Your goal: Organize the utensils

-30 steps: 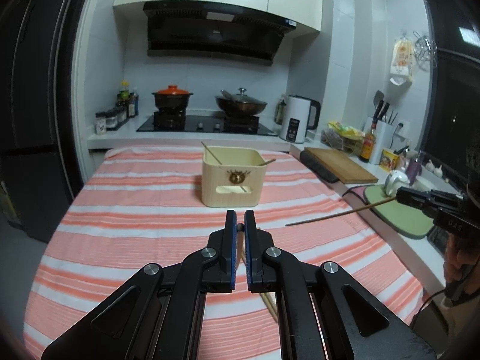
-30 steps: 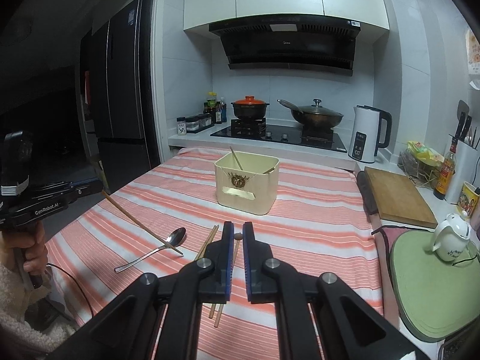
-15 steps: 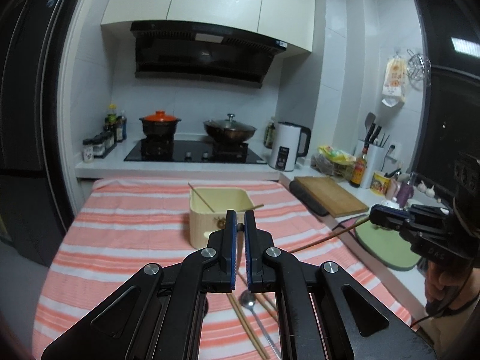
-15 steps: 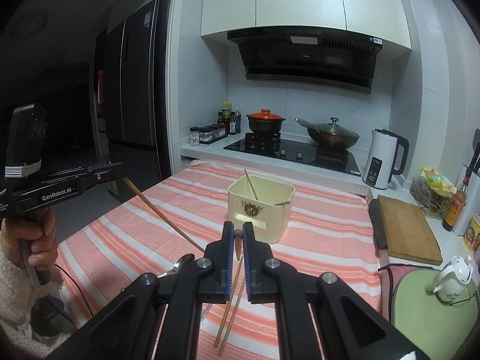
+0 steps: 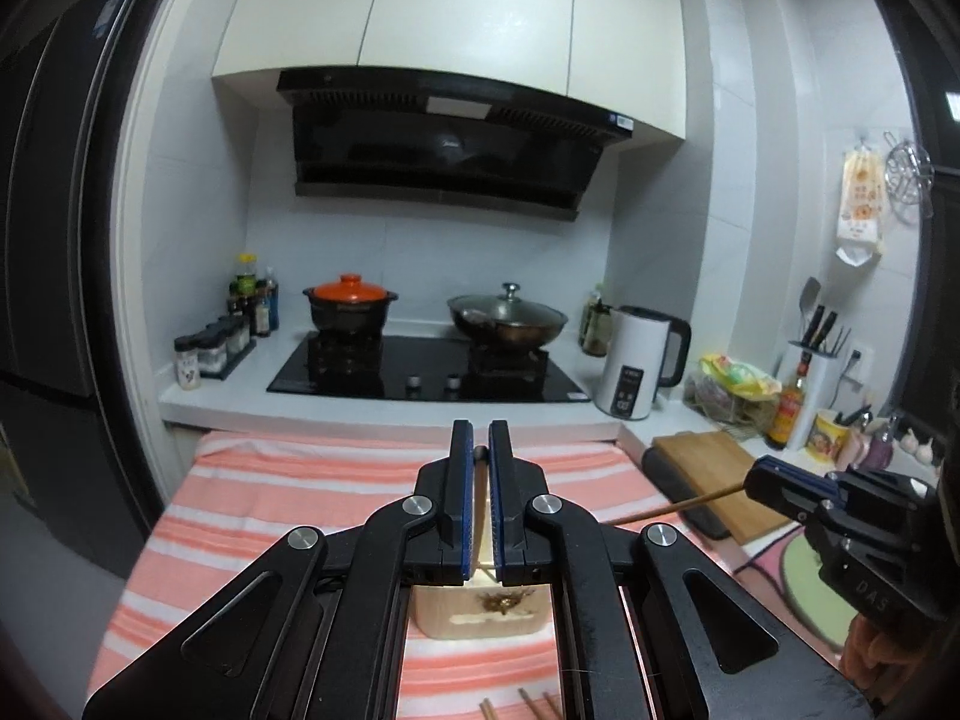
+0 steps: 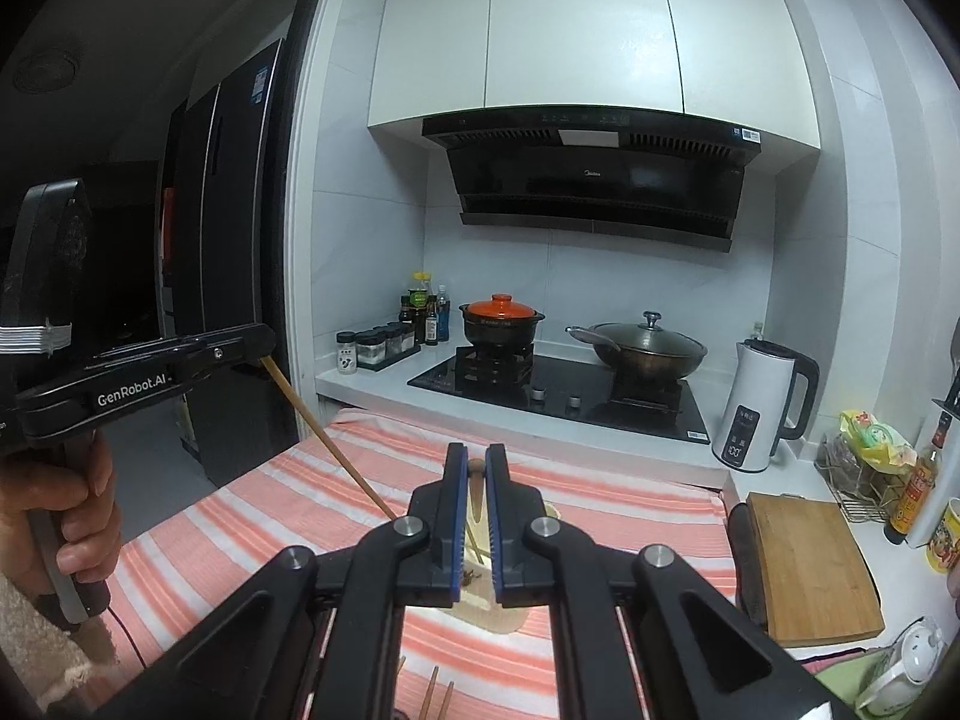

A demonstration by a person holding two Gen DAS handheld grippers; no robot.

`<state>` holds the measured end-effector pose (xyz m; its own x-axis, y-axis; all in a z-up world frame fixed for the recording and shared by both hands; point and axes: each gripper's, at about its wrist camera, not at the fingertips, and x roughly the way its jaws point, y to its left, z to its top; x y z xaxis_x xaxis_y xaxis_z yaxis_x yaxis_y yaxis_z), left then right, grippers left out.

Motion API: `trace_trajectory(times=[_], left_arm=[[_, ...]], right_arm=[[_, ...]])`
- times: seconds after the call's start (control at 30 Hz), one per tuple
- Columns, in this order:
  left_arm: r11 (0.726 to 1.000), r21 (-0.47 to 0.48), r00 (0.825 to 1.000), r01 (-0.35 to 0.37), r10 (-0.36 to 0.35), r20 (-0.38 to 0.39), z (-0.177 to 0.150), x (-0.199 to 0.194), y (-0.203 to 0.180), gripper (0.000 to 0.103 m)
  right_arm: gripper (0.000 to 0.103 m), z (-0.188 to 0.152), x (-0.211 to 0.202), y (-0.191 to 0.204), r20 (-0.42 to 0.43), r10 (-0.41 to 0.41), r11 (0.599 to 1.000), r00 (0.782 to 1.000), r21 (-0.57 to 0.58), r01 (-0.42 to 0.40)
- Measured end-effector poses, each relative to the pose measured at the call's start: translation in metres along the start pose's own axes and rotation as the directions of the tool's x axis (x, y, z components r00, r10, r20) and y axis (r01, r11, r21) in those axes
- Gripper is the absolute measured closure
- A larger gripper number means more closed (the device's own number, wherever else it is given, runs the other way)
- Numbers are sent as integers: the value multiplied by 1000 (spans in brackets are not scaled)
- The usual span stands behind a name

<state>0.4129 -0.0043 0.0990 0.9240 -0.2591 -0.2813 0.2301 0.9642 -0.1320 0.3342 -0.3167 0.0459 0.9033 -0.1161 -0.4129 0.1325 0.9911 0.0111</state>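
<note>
My left gripper (image 5: 480, 438) is shut on a wooden chopstick (image 5: 480, 453), whose end shows between the blue pads. In the right wrist view the left gripper (image 6: 264, 348) holds that chopstick (image 6: 327, 441) slanting down toward the table. My right gripper (image 6: 474, 461) is likewise shut on a second chopstick (image 6: 475, 483). It appears at the right of the left wrist view as the right gripper (image 5: 753, 480), its chopstick (image 5: 678, 507) pointing left. The cream utensil box (image 5: 480, 615) sits on the striped cloth, mostly hidden under the fingers, and the box (image 6: 480, 606) shows the same way. Loose chopsticks (image 5: 534, 703) lie near the front edge.
Behind the striped table (image 5: 288, 480) is a counter with a black hob (image 5: 420, 369), an orange-lidded pot (image 5: 351, 306), a wok (image 5: 507, 321) and a white kettle (image 5: 636, 369). A cutting board (image 6: 810, 564) and a teapot (image 6: 906, 669) lie right. A dark fridge (image 6: 222, 264) stands left.
Both grippers have risen and moved forward, each still gripping its chopstick. The box has slid from ahead of the fingers to beneath them, and the spoon has dropped out of view.
</note>
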Motion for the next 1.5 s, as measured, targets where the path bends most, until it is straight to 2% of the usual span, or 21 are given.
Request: trace_trajectory(times=[0.13, 0.3, 0.43, 0.5, 0.53, 0.57, 0.6, 0.63, 0.67, 0.7, 0.73, 0.77, 0.87, 0.97, 1.03, 1.17, 1.23, 1.33, 1.43, 1.5], left_arm=[[1000, -15, 997, -2, 1, -80, -9, 47, 5, 101], [1000, -9, 984, 4, -6, -179, -26, 88, 4, 101], [1000, -17, 967, 18, -21, -253, -44, 111, 5, 100], [999, -14, 954, 40, -43, -297, -54, 119, 4, 100], [998, -23, 947, 65, -69, -313, -58, 120, 3, 96], [996, -29, 941, 90, -95, -325, -62, 119, 3, 91], [994, -30, 936, 103, -107, -335, -66, 116, 3, 68], [995, -22, 937, 101, -103, -335, -70, 109, 4, 41], [996, -7, 941, 94, -91, -326, -73, 101, 4, 32], [996, 12, 946, 87, -79, -315, -78, 90, 4, 24], [996, 30, 945, 85, -71, -320, -84, 80, 4, 22], [995, 42, 937, 86, -67, -342, -92, 74, 5, 20], [994, 56, 893, 94, -59, -447, -133, 53, 8, 18], [997, 25, 855, 73, -50, -517, -187, 20, 9, 18], [998, -7, 842, 64, -58, -537, -221, -4, 4, 18], [999, -13, 837, 29, -32, -547, -268, -36, -11, 18], [1000, 6, 843, 22, -16, -538, -279, -43, -16, 18], [999, 40, 840, 18, 7, -543, -290, -40, -24, 17], [998, 55, 854, -2, 30, -519, -295, -39, -26, 17], [999, 50, 857, -19, 42, -513, -298, -38, -23, 17]], right_arm=[[97, -3, 58, -13, -136, 29, 999, 990, 41, -23], [97, -18, 113, -24, -274, 69, 994, 959, 95, -45], [97, -36, 141, -31, -339, 105, 986, 935, 161, -52], [97, -44, 149, -31, -344, 117, 983, 932, 174, -59], [93, -47, 151, -30, -336, 128, 981, 933, 178, -71], [93, -49, 149, -29, -315, 138, 980, 939, 184, -82], [86, -50, 144, -29, -283, 148, 978, 948, 183, -98], [62, -50, 134, -28, -245, 142, 980, 959, 174, -100], [44, -51, 125, -27, -209, 125, 982, 970, 164, -91], [43, -51, 111, -27, -179, 106, 985, 978, 152, -79], [43, -52, 99, -26, -164, 94, 988, 982, 138, -71], [43, -54, 88, -26, -156, 85, 989, 984, 129, -65], [37, -79, 53, -30, -161, 51, 994, 986, 101, -35], [34, -131, 23, -30, -221, 1, 998, 975, 61, 13], [34, -174, 7, -27, -288, -32, 998, 957, 34, 43], [34, -248, -25, -24, -414, -102, 992, 905, 23, 122], [34, -270, -37, -26, -449, -121, 986, 886, 46, 157], [34, -285, -47, -36, -463, -98, 976, 881, 128, 176], [34, -290, -47, -41, -471, -122, 970, 874, 131, 206], [34, -295, -47, -42, -479, -122, 967, 869, 141, 213]])
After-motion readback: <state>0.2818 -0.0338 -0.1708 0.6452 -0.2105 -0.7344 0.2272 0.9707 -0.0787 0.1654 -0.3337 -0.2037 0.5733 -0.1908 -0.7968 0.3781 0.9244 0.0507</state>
